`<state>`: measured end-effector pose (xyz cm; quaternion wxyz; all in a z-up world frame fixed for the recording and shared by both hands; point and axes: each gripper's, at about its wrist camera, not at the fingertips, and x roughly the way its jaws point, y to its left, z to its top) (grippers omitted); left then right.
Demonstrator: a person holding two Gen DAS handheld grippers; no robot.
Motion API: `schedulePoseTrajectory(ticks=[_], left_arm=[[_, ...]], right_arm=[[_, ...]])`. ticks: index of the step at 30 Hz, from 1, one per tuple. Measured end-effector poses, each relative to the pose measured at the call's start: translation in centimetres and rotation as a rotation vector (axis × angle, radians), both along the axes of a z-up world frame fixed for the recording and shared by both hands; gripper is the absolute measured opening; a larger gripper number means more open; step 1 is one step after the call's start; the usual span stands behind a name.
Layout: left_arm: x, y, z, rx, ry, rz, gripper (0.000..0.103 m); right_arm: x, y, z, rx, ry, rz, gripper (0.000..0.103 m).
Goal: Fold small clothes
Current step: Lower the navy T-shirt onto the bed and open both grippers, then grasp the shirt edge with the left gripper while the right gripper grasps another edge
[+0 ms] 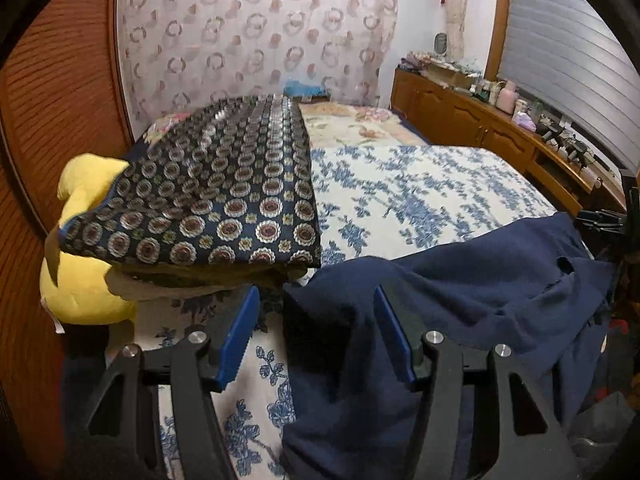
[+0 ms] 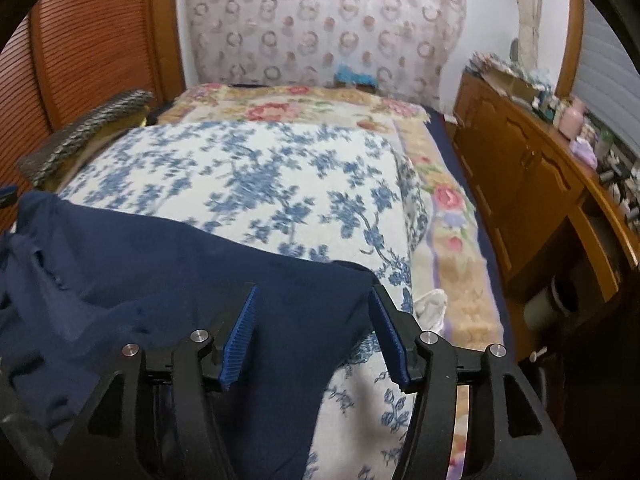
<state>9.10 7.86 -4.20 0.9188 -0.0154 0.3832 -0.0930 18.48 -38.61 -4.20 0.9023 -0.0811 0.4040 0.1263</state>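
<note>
**Both grippers apart over the navy garment on the bed**

So at this point the left hand-held gripper (image 1: 316,336) had its blue pads spread fairly wide, not pinching anything. The left edge of the navy garment (image 1: 460,280) ran down between the jaws at the bottom centre of the left wrist frame, with the right pad lying against the cloth, but nothing was clamped. Same story for the right hand-held gripper (image 2: 314,336): jaws apart, and a corner of the navy garment (image 2: 200,264) sat right between them without the pads pressing on it.

The garment itself lay spread and a bit rumpled across the near end of the bed (image 1: 420,188), on the blue floral cover, hanging off toward the bottom of both frames. A folded patterned blanket (image 1: 224,200) and a yellow plush (image 1: 80,288) sat at centre left of the left view, well clear of it.

Handling-wise I'd guess it was light, soft and floppy, probably a thin knit, so it would sag and bunch as soon as it was lifted. Best bet looked like pinching the two near corners or a hem edge, one per gripper, and keeping it taut.
</note>
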Motion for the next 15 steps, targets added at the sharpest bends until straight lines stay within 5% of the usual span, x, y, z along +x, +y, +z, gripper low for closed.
schedulePoseTrajectory(ticks=[15], left_arm=[[2.0,0.5,-3.6,-0.010,0.124,0.012,0.058]], right_arm=[[2.2,-1.7,-2.7,0.052,0.074,-0.038,0.067]])
